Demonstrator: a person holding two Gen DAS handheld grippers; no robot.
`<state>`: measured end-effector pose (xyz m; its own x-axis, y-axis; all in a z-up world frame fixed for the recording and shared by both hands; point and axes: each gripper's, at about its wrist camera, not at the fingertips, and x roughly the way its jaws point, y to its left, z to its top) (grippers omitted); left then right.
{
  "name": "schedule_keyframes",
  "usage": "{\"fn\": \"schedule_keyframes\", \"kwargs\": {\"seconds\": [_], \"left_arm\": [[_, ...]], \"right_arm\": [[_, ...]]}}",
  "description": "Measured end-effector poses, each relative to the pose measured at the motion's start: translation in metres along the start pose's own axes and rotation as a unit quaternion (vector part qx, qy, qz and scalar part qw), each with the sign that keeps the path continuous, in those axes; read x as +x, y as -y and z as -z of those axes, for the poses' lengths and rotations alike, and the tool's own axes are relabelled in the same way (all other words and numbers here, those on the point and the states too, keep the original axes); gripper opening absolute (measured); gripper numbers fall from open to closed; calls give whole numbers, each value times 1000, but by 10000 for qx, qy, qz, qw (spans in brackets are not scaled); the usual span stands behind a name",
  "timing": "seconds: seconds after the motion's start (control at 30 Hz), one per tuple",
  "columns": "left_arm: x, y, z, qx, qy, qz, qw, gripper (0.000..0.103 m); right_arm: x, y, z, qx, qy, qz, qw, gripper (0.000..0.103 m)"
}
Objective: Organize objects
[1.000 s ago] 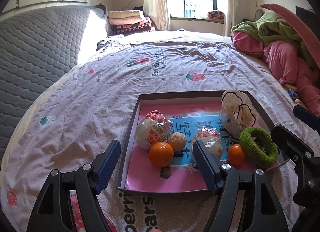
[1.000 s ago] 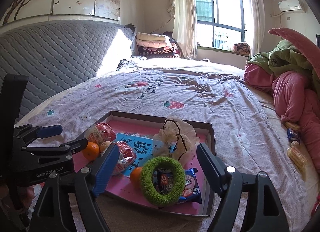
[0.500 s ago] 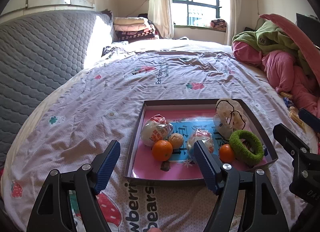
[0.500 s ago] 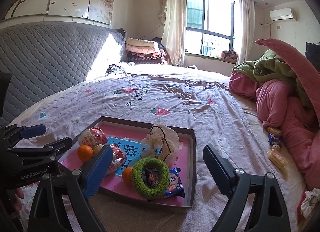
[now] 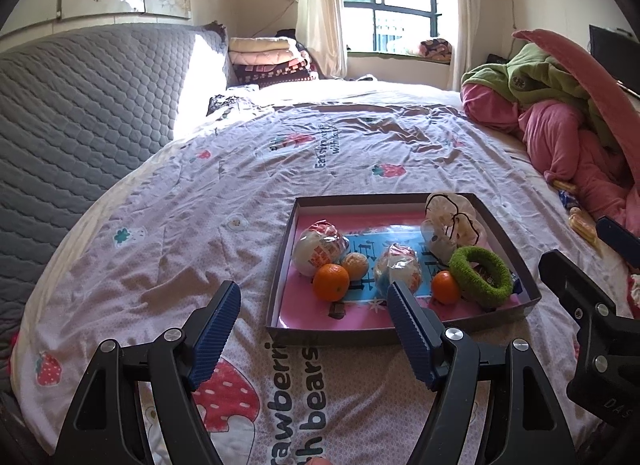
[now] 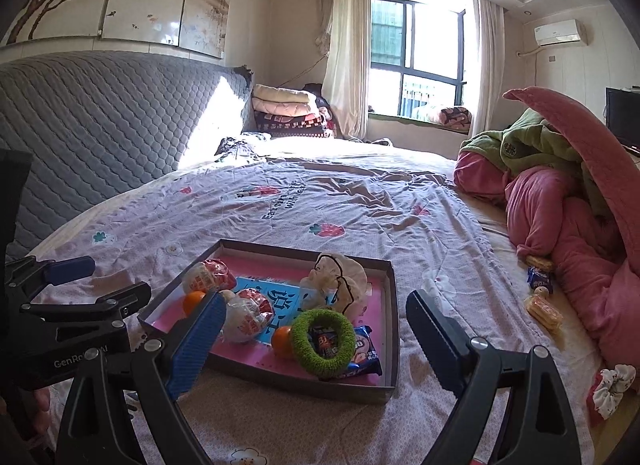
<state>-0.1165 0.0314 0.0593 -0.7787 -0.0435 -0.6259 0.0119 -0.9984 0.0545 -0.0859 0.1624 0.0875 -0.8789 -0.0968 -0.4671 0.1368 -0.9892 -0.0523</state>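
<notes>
A shallow cardboard tray (image 5: pixel 280 265) (image 6: pixel 394 329) with a pink lining lies on the bed. In it are two oranges (image 5: pixel 331 281) (image 6: pixel 281 341), two wrapped round snacks (image 5: pixel 318 248) (image 6: pixel 248 315), a green fuzzy ring (image 5: pixel 480 272) (image 6: pixel 323 341), a blue snack packet (image 6: pixel 362 353) and a white plastic bag (image 5: pixel 450 221) (image 6: pixel 340 279). My left gripper (image 5: pixel 312 329) hangs open above the sheet, short of the tray's near edge. My right gripper (image 6: pixel 316 335) is open too, nearer me than the tray. Neither holds anything.
The bed carries a pink strawberry-print sheet (image 5: pixel 280 153). A heap of pink and green bedding (image 6: pixel 560 193) fills the right side, with small snack packets (image 6: pixel 542 307) and a floral scrunchie (image 6: pixel 610 385) beside it. A grey quilted headboard (image 5: pixel 80 105) stands left.
Both grippers have pulled back and risen, so the tray looks smaller and farther. The right gripper's jaws have spread wider. The tray's contents have not moved.
</notes>
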Motion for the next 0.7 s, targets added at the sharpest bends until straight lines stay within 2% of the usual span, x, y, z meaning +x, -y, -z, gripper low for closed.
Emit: {"fn": "schedule_keyframes", "kwargs": {"seconds": [0.7], "left_arm": [[-23,0,33,85,-31,-39,10000,77]], "right_arm": [[-27,-21,17,-85,-80,0,9999,92]]}}
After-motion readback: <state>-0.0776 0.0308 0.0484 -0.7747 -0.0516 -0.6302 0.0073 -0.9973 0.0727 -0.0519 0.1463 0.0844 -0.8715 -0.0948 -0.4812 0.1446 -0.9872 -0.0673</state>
